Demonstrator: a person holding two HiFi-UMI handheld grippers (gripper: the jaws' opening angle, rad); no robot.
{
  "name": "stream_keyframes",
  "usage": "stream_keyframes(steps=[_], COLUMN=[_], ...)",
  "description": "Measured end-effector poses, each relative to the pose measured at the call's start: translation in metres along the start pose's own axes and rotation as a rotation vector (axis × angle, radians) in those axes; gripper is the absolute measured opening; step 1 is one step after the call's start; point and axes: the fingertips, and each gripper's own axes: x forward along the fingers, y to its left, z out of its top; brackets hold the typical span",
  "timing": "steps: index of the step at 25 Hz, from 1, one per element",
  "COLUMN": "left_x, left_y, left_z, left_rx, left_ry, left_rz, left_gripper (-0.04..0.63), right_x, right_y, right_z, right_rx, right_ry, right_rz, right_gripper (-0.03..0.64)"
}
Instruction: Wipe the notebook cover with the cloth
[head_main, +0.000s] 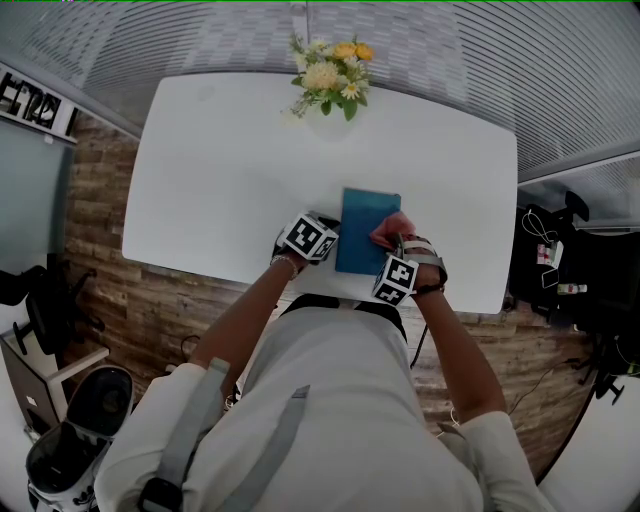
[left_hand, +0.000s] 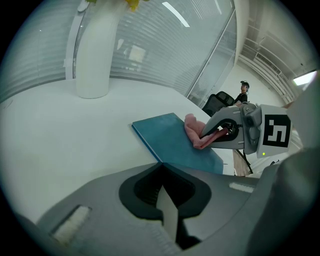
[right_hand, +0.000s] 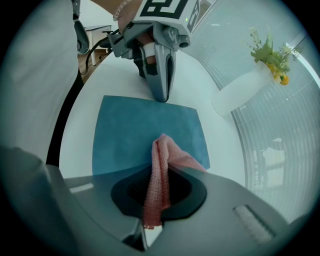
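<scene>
So my right gripper (head_main: 398, 243) is clamped on the pink cloth (head_main: 390, 229) at the right edge of the teal notebook (head_main: 362, 225), which lies near-to-far on the tabletop (head_main: 220, 180), its cover stretching left toward my closed, empty left gripper (head_main: 332, 236), which touches its left edge.

A white table (head_main: 220, 170) fills the middle of the head view. Yellow and white flowers (head_main: 332, 72) stand at its far edge, upper centre. Their white vase (left_hand: 95, 50) is at the upper left of the left gripper view. Wood-look floor (head_main: 150, 310) lies below the table. A ribbed wall (head_main: 480, 40) runs along the top. Black gear (head_main: 570, 270) sits at the right edge and a black chair (head_main: 40, 300) at the left.
</scene>
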Motion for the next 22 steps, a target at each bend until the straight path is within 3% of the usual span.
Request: stream_keyframes(steps=[22], left_x=[0.0], left_y=[0.001], left_z=[0.0], left_rx=[-0.002], left_ry=[0.003], left_rz=[-0.002], left_gripper=[-0.006], right_x=[-0.011], right_y=[0.017], right_z=[0.007], right_rx=[0.018], right_ry=[-0.041], right_rz=[0.03], right_gripper=[0.018])
